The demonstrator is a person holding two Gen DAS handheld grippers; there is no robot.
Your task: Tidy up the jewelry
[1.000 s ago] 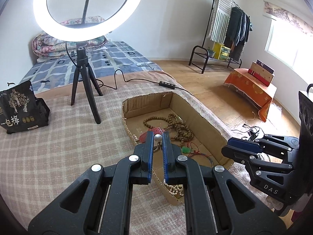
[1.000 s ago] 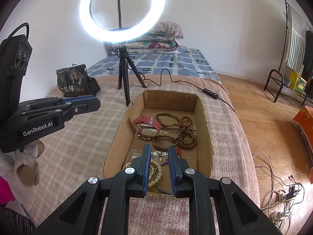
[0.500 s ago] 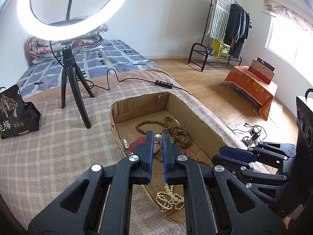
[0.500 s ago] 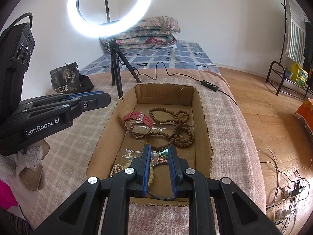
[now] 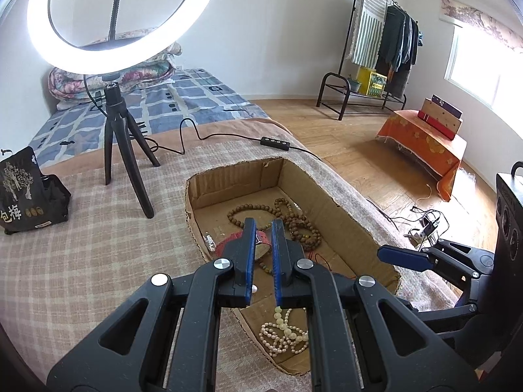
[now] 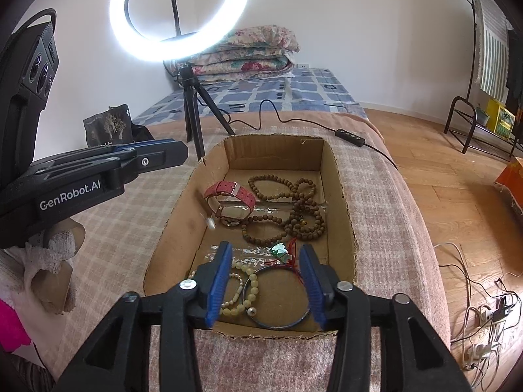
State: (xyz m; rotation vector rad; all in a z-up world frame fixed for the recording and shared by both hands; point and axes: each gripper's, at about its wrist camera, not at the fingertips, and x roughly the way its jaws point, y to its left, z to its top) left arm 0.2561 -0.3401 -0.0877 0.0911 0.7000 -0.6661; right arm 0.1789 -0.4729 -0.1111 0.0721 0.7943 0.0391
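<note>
An open cardboard box (image 6: 274, 150) on the checked blanket holds a red-strapped watch (image 6: 230, 192), brown wooden bead strands (image 6: 294, 209), a green pendant on red cord (image 6: 279, 250), a pale bead bracelet (image 6: 238, 294) and a dark bangle (image 6: 294, 320) with a silver ball end. My right gripper (image 6: 266, 254) hangs over the box's near end. Its jaws are opening, and the bangle lies loose on the floor below them. My left gripper (image 5: 261, 225) is shut above the watch (image 5: 228, 241) with nothing at its tips. A small pale blur (image 6: 210, 222) shows by the box's left wall.
A lit ring light on a black tripod (image 5: 124, 150) stands left of the box, with a black printed bag (image 5: 26, 192) further left. Its cable and switch (image 5: 274, 142) run behind the box. The blanket drops to wooden floor on the right.
The right jaws have spread apart, and the bangle whose silver ball they held now lies in the box. The silver ball seen at the left gripper's tips is gone.
</note>
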